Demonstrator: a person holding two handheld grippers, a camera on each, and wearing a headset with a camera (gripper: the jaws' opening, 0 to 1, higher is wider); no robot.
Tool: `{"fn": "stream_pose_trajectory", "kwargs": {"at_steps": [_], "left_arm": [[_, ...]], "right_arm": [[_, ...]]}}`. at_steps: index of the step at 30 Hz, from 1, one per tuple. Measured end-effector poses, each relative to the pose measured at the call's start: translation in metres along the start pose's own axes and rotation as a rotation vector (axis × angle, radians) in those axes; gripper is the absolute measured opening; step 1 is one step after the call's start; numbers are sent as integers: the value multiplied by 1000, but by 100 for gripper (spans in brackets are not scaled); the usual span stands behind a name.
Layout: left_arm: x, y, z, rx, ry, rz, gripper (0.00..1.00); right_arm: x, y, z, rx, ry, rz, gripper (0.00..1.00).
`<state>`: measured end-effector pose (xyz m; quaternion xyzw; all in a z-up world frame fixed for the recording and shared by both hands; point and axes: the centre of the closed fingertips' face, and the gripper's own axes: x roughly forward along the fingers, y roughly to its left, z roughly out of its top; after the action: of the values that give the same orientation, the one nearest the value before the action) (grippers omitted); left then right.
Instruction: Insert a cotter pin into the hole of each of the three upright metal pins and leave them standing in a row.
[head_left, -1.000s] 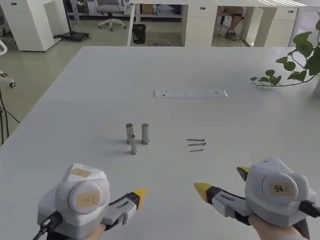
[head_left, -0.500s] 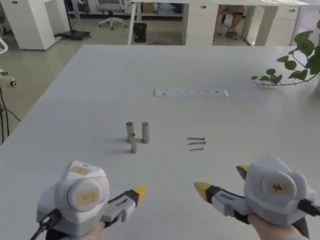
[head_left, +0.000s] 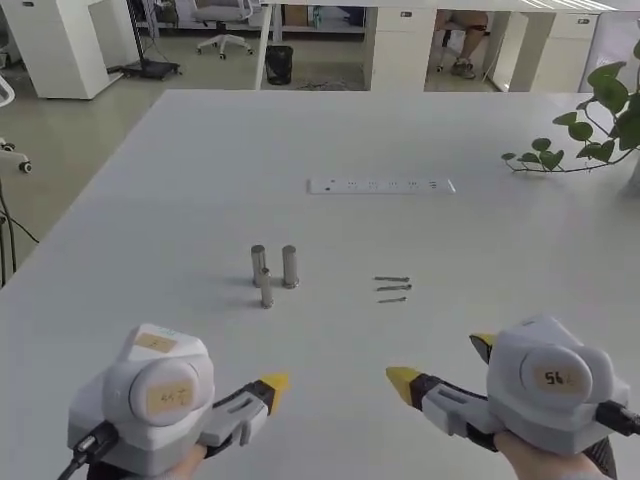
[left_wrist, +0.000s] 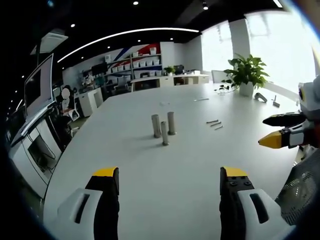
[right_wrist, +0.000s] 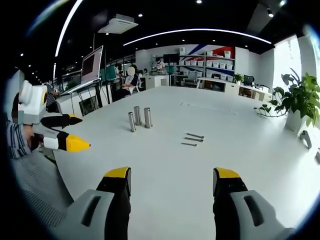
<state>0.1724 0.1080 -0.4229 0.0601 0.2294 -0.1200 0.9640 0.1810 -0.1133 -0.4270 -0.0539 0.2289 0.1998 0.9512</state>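
My left gripper (left_wrist: 170, 172), right gripper (right_wrist: 172, 174): jaws apart, over bench (head_left: 200, 200). Three metal pins (head_left: 289, 266) upright, clustered; cotter pins (head_left: 394, 288) at their 3 o'clock.

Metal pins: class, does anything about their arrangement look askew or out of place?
All three metal pins stand upright, but bunched in a triangle, the front pin ahead of the other two, not a row. The cotter pins lie parallel beside them.

We see an open-plan office: a white table (head_left: 180, 200) with a power strip (head_left: 380, 186) at centre, a swivel chair (head_left: 222, 18) and white cabinets (head_left: 400, 50) along the top edge, a potted plant (head_left: 605, 115) at right, and shelves of boxes (right_wrist: 215, 54) at upper centre of the right gripper view.
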Motion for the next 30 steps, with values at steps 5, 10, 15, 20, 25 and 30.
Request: {"fn": "stream_pose_trajectory", "kwargs": {"at_steps": [5,10,15,20,25,30], "left_arm": [[0,1,-1,-9,7,2,82],[0,0,2,-5,-2,-1,83],[0,-1,5,-1,-15,-6,86],[0,-2,5,12,-5,-11,90],[-3,-3,8,8,-11,-18,95],[-7,-2,17,-26,-36,-30,99]], "right_arm": [[0,0,0,6,1,0,64],[0,-2,1,7,3,-3,64],[0,-1,2,8,-1,-1,64],[-2,-5,7,12,-16,-11,64],[-4,-7,13,9,-38,-9,64],[-3,-7,16,19,-28,16,62]]}}
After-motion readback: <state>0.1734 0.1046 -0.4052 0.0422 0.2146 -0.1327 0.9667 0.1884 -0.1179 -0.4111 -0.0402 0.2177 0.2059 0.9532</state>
